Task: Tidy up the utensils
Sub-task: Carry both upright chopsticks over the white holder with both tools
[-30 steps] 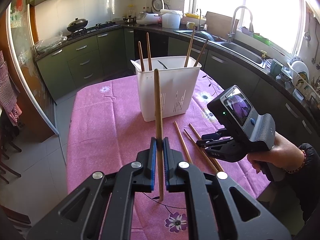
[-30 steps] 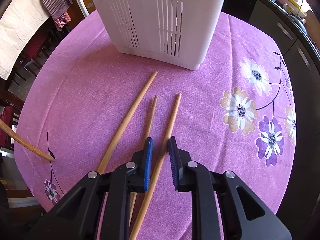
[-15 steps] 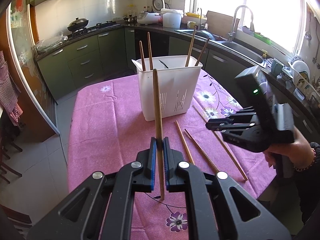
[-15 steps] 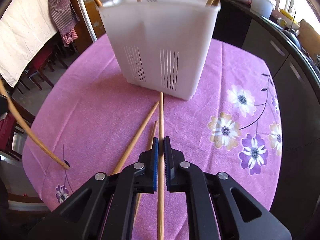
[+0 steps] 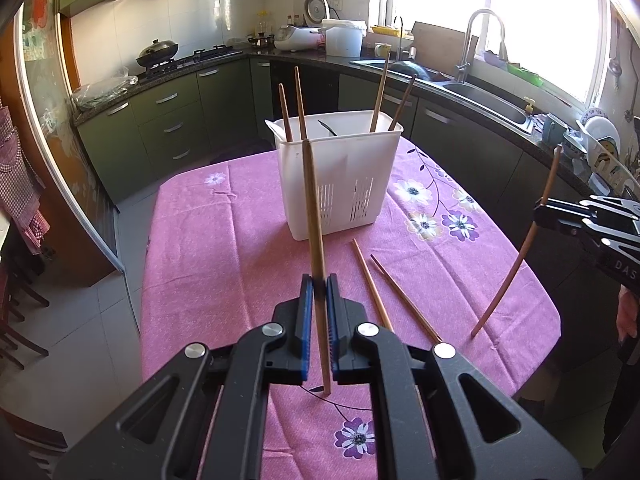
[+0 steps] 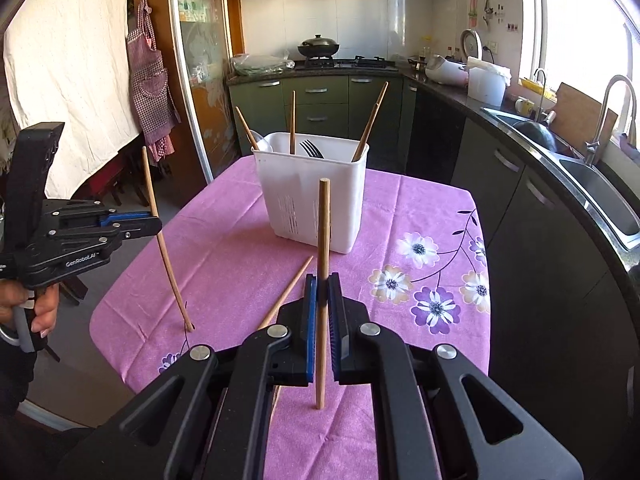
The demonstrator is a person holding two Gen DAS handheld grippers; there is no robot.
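The left gripper (image 5: 316, 292) is clenched on a chopstick (image 5: 314, 240) held near upright, its lower tip just above the pink cloth (image 5: 224, 248). The right gripper (image 6: 323, 292) is likewise clamped on a second chopstick (image 6: 322, 240), also near upright and clear of the cloth.

The left wrist view shows two loose chopsticks (image 5: 384, 292) lying side by side on the cloth, between the white bin (image 5: 340, 176) and the near edge. The right wrist view shows only one of these; its own gripper hides the rest.

The bin stands mid-table with four chopsticks leaning at its corners. The right view alone makes out a fork (image 6: 311, 149) and a spoon (image 6: 262, 144) inside.

Each view catches the other gripper at its margin. The hand on the left gripper's grip shows only in the right view.
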